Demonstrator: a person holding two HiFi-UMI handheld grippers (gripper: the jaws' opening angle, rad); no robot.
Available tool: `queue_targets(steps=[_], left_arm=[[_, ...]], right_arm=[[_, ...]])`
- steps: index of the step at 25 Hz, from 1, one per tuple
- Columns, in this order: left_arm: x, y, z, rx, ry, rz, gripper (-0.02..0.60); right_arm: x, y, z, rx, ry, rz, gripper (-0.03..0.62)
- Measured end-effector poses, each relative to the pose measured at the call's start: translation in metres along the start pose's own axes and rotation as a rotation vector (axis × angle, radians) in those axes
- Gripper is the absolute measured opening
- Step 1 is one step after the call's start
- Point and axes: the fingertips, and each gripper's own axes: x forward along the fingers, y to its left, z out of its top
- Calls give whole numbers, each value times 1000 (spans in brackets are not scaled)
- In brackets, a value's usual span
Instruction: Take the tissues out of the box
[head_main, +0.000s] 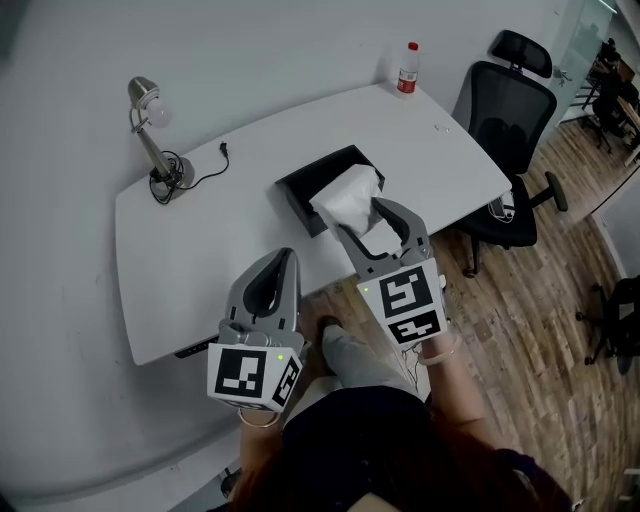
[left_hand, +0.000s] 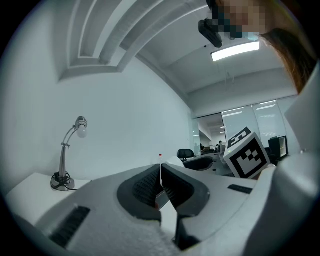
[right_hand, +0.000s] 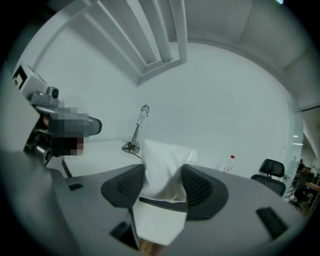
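head: steeply down over table (head_main: 200, 230) | gripper views: low, near-level across it | shared: lamp (head_main: 143, 93)

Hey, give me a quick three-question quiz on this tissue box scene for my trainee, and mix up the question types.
1. True or false: the left gripper is shut with nothing between its jaws.
2. What is the right gripper clamped on? A) a mug B) a white tissue C) a sponge
3. Fill in: the black tissue box sits on the white ____.
Key: 1 true; 2 B; 3 table.
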Motion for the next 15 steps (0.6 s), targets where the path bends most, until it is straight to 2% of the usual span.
queue_targets(steps=[15], left_arm=[[-14, -35, -1, -22, -9, -48, 26]], right_arm=[[-55, 10, 5, -9, -36, -33, 250]])
